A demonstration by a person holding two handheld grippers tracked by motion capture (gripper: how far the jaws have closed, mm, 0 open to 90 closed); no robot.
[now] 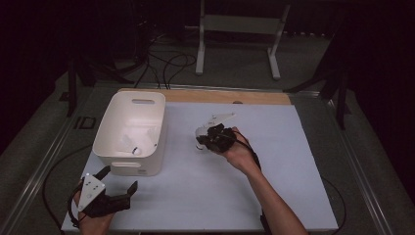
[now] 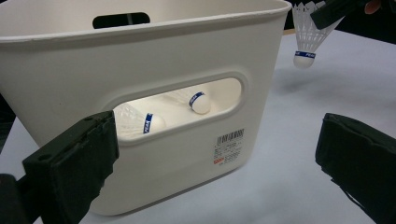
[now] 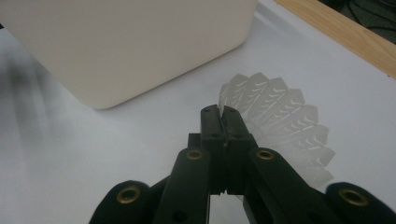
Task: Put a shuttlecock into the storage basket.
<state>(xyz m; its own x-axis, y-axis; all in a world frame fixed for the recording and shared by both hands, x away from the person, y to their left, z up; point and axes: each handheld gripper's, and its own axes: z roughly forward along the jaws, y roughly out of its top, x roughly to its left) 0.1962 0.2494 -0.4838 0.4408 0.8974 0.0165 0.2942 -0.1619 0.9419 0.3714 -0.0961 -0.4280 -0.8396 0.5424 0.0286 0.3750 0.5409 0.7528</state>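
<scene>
A white shuttlecock [image 1: 199, 142] hangs cork-down just above the white table, and my right gripper [image 1: 208, 137] is shut on its feather skirt. In the right gripper view the closed jaws [image 3: 224, 114] pinch the skirt's edge [image 3: 285, 116]. The left gripper view has the same shuttlecock [image 2: 304, 37] at top right. A white plastic bin [image 1: 110, 127] stands left of it, with two shuttlecocks [image 1: 131, 145] lying inside; they show through the handle slot [image 2: 149, 122]. My left gripper [image 1: 119, 178] stands open at the bin's near side, nothing between its jaws [image 2: 219, 144].
The white table top [image 1: 274, 186] stretches right of the bin, with a wooden strip [image 1: 230, 96] along its far edge. A white stand [image 1: 237, 29] and cables [image 1: 166, 63] sit on the dark floor beyond. The bin's corner [image 3: 130, 42] lies close to the held shuttlecock.
</scene>
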